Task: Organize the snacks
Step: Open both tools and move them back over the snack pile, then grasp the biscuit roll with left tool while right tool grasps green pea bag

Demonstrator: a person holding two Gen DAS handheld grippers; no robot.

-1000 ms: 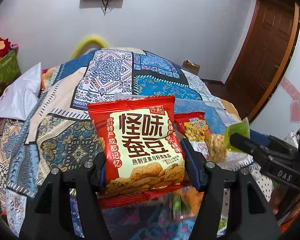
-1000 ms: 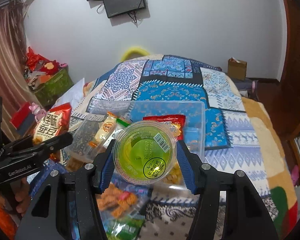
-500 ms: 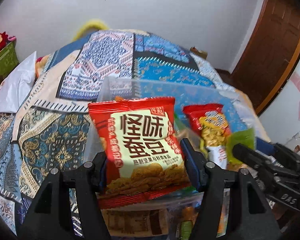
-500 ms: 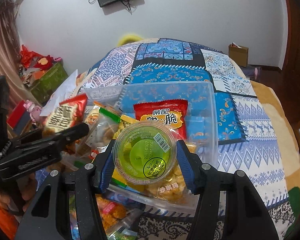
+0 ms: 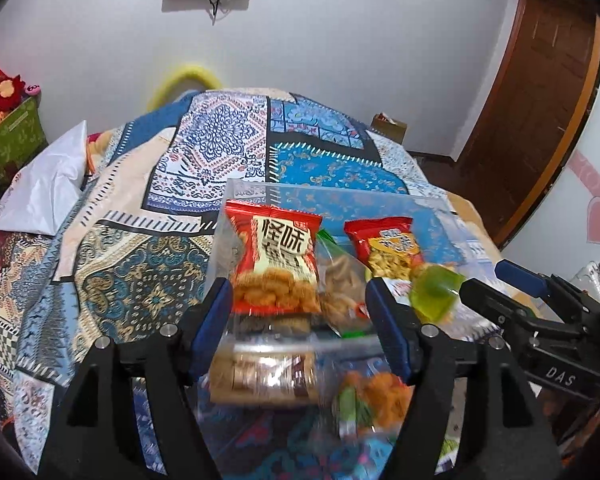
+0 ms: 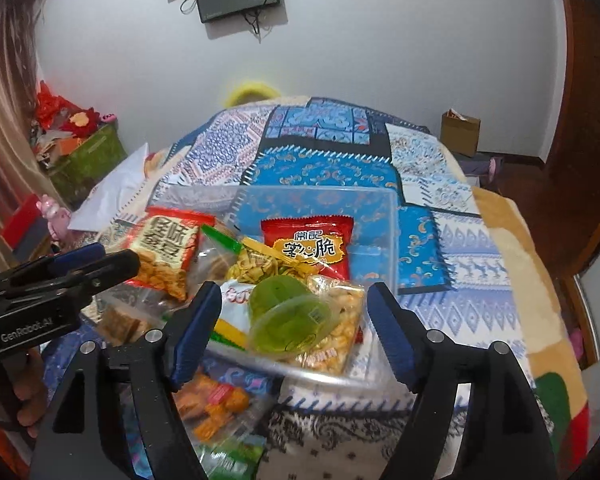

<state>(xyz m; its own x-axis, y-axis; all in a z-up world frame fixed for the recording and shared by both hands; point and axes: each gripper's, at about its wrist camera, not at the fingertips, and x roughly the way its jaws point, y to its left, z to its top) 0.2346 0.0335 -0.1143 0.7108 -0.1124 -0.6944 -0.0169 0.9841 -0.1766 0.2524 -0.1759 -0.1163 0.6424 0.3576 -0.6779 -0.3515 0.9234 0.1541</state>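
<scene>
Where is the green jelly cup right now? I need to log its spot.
In the right wrist view the green jelly cup lies tipped in the clear bin, between the open right gripper fingers, on a peanut snack bag, below the red packet.

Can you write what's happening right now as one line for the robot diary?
left hand-held gripper: open | right hand-held gripper: open | red snack bag: in clear bin | green jelly cup: tilted on snacks in bin

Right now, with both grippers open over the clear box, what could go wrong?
The green jelly cup lies tilted on the heaped packets near the clear box's front rim; it may roll out onto the bed. The red bean packet leans at the left edge and could slip. Snacks outside may get forgotten.
</scene>
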